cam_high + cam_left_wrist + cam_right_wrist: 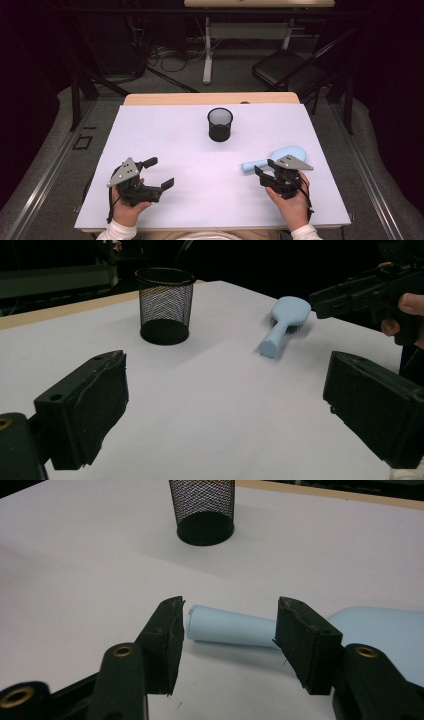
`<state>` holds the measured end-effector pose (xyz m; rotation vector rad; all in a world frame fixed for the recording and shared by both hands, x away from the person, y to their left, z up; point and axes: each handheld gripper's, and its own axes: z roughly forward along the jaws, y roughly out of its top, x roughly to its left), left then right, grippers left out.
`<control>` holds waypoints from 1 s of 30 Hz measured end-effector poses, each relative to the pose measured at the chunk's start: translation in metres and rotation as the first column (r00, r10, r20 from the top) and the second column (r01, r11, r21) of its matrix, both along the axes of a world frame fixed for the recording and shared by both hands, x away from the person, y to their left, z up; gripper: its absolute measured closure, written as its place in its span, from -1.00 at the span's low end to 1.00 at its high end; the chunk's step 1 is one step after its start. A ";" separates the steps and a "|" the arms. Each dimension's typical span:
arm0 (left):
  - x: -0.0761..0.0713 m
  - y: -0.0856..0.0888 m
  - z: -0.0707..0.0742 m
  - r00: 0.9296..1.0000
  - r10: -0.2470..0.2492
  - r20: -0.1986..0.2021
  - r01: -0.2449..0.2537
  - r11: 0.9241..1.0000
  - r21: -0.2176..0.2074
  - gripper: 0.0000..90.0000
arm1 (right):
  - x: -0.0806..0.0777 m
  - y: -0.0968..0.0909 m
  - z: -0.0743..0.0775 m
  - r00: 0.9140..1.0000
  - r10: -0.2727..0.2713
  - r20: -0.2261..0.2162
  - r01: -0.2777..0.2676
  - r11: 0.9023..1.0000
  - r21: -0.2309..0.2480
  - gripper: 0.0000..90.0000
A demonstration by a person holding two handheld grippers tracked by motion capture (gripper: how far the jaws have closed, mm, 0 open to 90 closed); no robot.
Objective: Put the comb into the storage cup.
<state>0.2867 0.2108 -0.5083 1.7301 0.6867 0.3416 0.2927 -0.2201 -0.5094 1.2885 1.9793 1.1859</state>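
1. Right hand-held gripper (264,169), black with a grey three-cornered plate: jaws apart, one on each side of the brush handle's end, pads not pressing it as far as the right gripper view shows. Whether one pad grazes the handle cannot be told.
2. Light blue plastic hairbrush (280,156): lies flat on the bench at the right, handle end towards the middle. In the high view the gripper covers part of the handle; in the right gripper view the head is cut off by the right jaw and the frame edge. Bristles are barely visible in the left gripper view.
3. Left hand-held gripper (160,174): jaws wide apart, nothing between them, held over the near-left bench, well apart from the brush.
4. Black wire-mesh cup (220,124): upright at mid-bench, far side; top cut off in the right gripper view.
5. White-topped bench (165,135): wooden rim visible at the far edge.
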 end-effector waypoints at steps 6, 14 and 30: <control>0.000 0.000 0.000 1.000 -0.003 -0.001 0.003 1.000 0.004 -0.90 | 0.014 0.010 0.000 0.999 0.006 -0.041 -0.006 1.000 -0.001 0.19; 0.000 0.000 -0.001 1.000 0.005 -0.003 -0.005 1.000 0.009 -0.89 | 0.022 0.023 -0.001 0.997 0.005 -0.078 -0.007 1.000 -0.025 0.31; 0.000 0.001 -0.001 1.000 0.010 -0.003 -0.010 1.000 0.006 -0.88 | 0.039 0.034 -0.003 0.993 0.027 -0.117 -0.036 0.997 -0.069 0.48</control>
